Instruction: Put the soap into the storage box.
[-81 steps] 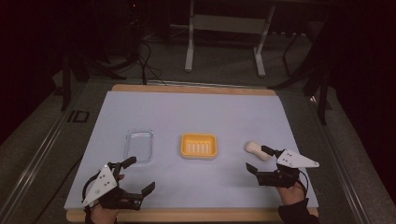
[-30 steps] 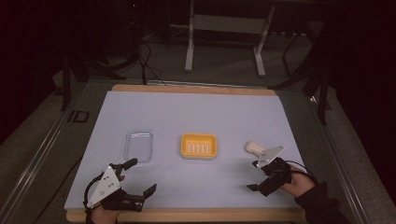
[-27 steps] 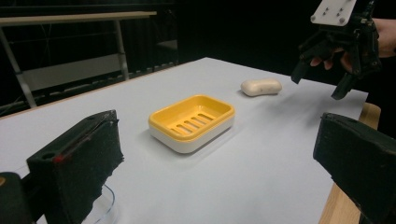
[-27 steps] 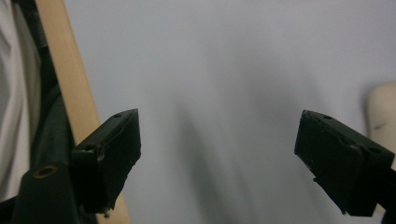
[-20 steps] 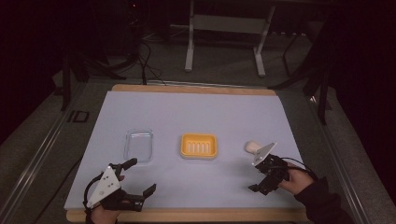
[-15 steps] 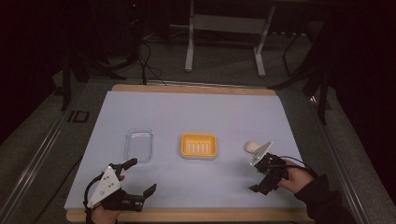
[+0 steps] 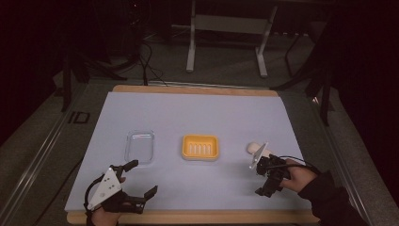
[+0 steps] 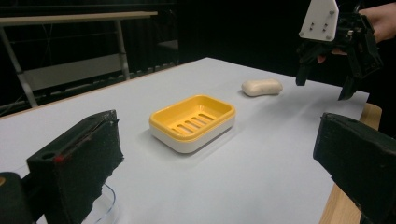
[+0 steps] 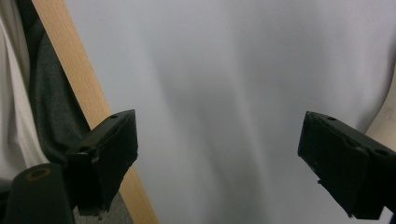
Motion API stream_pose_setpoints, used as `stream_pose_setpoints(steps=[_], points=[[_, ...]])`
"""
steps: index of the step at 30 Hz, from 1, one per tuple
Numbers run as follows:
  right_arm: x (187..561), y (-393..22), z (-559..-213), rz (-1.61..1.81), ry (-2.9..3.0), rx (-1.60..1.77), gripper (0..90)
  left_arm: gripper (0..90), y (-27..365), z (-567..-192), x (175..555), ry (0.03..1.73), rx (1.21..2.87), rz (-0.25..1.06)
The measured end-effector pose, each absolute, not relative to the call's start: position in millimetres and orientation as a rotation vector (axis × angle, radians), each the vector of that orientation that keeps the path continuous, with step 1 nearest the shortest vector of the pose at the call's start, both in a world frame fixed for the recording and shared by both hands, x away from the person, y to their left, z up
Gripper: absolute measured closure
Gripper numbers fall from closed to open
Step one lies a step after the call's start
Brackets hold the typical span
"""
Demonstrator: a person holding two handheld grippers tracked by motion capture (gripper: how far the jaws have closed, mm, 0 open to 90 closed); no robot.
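While both sets of jaws are gaping empty, I am holding my right gripper [image 7: 266,176] tipped down just beside a pale soap bar [image 7: 254,148], at three o'clock of the yellow dish [image 7: 201,147]. Next, I judge, I am needing to straddle the bar. My left gripper [image 7: 134,183] is idling at seven o'clock on the table [image 7: 197,113].

Glossy plastic soap dish [image 8: 192,122]

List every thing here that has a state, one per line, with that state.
Soap dish: empty, upright, mid-table.
Soap: bare on the table, outside the dish, ungripped.
Clear tray: empty, left of the dish.
Left gripper: open, holding nothing.
Right gripper: open, holding nothing, just near of the soap.
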State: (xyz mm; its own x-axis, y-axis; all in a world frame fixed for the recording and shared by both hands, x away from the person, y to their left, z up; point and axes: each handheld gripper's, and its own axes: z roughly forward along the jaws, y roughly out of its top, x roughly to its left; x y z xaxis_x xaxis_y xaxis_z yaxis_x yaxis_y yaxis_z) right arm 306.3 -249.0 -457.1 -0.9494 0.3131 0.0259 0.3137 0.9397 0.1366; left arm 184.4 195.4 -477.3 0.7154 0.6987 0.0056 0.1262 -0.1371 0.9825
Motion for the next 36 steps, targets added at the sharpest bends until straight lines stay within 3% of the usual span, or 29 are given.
stream_pose_setpoints(steps=[18,36], points=[[315.3,-249.5,-454.1,0.05,-3.054,-0.533,12.3,1.2,195.0,-477.9,184.7,0.673,1.673,0.564],[336.1,-247.9,-449.4,-0.018,-3.033,-0.573,13.3,1.2,195.0,-477.9,184.5,0.673,1.673,0.556]])
